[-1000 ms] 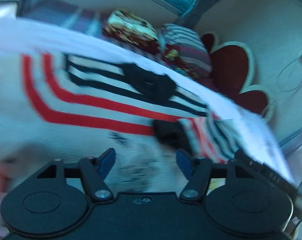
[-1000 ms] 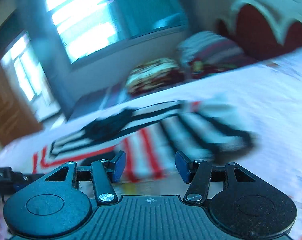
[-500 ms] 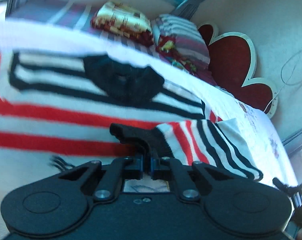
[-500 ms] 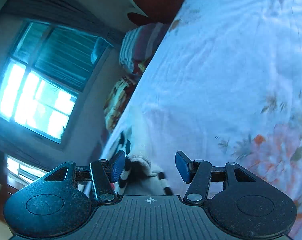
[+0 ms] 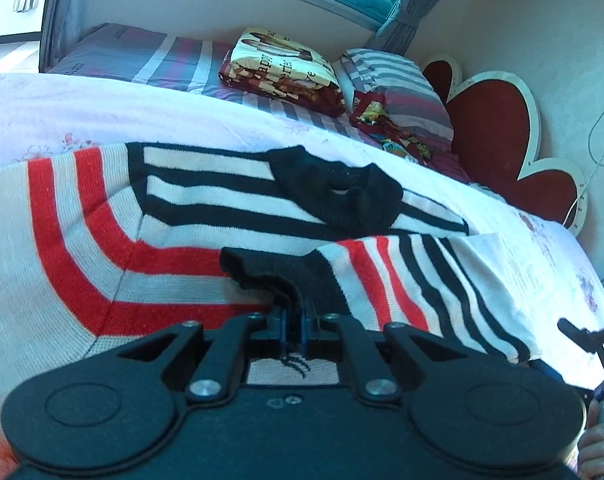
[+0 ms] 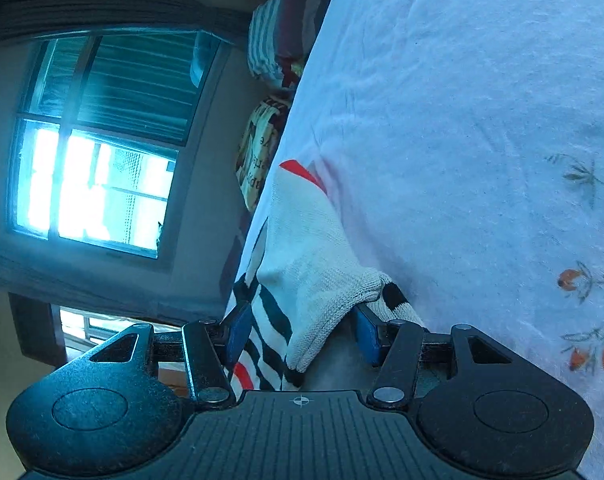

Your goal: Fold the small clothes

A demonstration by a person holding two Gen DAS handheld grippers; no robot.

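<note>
**Striped sweater being pinched at its black cuff on the bed**

Sweater (image 5: 190,216), knitted in cream with red and black stripes, is being spread flat across the white floral bedsheet (image 5: 102,108), its black collar (image 5: 337,196) lying toward the far side. One sleeve (image 5: 401,276) is being folded over the body, and its black cuff (image 5: 286,276) is being gripped by the left gripper (image 5: 294,330), whose blue pads are being pressed tightly together on the knit.

In the right wrist view, the right gripper (image 6: 300,332) is being held with its jaws spread apart, a corner of the sweater (image 6: 313,264) lying between the blue pads without being squeezed. The sheet (image 6: 481,140) is filling the right of that view.

No containers are being shown. At the far end of the bed, a folded printed blanket (image 5: 286,68) and a striped pillow (image 5: 397,88) are being kept beside a red heart-shaped headboard (image 5: 497,136).
</note>
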